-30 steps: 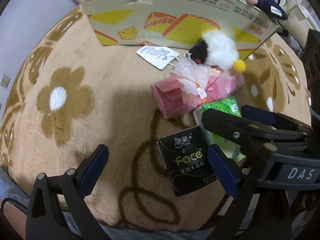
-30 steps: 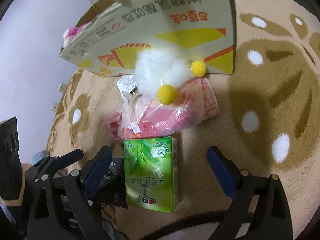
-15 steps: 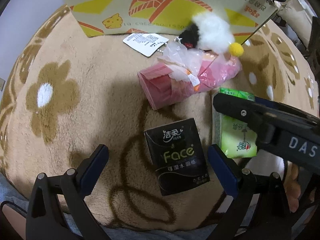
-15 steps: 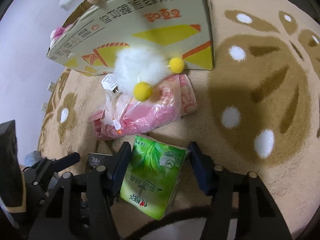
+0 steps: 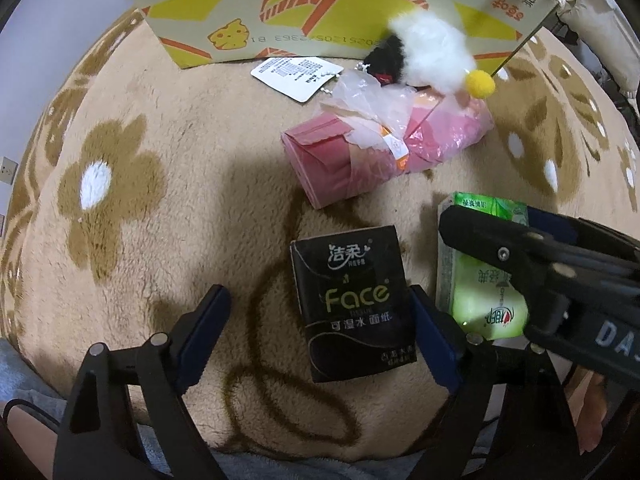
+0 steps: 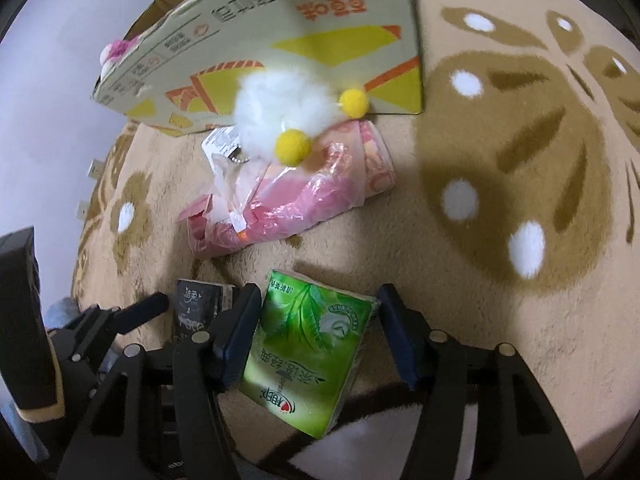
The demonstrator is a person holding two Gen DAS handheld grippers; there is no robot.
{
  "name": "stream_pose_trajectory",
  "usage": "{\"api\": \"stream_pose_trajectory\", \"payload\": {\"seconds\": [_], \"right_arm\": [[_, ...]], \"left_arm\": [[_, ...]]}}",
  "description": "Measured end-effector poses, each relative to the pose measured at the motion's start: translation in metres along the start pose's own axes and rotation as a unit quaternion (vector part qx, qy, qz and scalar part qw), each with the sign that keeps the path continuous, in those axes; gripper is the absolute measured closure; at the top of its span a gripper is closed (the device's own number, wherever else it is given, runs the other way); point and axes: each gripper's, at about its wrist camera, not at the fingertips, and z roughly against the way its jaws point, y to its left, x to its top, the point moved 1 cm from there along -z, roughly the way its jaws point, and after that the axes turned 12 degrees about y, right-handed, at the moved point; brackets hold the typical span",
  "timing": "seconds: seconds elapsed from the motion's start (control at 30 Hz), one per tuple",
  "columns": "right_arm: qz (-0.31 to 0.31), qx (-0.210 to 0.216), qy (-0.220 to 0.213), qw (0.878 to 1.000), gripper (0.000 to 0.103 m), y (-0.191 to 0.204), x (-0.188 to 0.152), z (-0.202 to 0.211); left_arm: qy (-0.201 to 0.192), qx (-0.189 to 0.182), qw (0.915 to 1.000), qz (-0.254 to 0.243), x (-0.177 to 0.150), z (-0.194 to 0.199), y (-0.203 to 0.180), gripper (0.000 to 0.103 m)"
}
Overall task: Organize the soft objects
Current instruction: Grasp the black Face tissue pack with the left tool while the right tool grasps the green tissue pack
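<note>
A plush beige rug point(image 5: 168, 240) with brown flowers and white dots covers the floor. Left of the rug rises a pale lilac wall point(image 6: 60, 80) carrying white sockets point(image 6: 95, 168) low down. Dim indoor light casts soft shadows across the rug.

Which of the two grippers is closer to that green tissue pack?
Right. The right gripper has the green pack between its fingers, closed on its sides. The left gripper is open around the black pack next to it, on the carpet.
</note>
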Motion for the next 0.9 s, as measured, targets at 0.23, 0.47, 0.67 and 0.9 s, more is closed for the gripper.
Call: {"api": "stream_pose_trajectory", "payload": {"seconds": [0.23, 0.47, 0.67, 0.9], "right_arm": [[0.006, -0.008, -0.007, 1.0, 0.025, 0.001, -0.002, 0.006], [0.012, -0.029, 0.006, 0.999, 0.04, 0.004, -0.006, 0.002], [0.018, -0.037, -0.024, 0.999, 0.042, 0.007, -0.005, 0.011], [0.031, -0.021, -0.113, 0.993, 0.042, 0.009, -0.01, 0.057]], "left_arm": [[0.0, -0.005, 1.0, -0.006, -0.003, 0.001, -0.006, 0.032], [-0.015, 0.002, 0.9998, -0.01, -0.008, 0.01, -0.009, 0.058], [-0.072, 0.009, 0.9973, 0.013, -0.013, 0.036, 0.005, 0.058], [-0.15, 0.003, 0.9883, 0.031, -0.008, 0.085, 0.015, 0.058]]}}
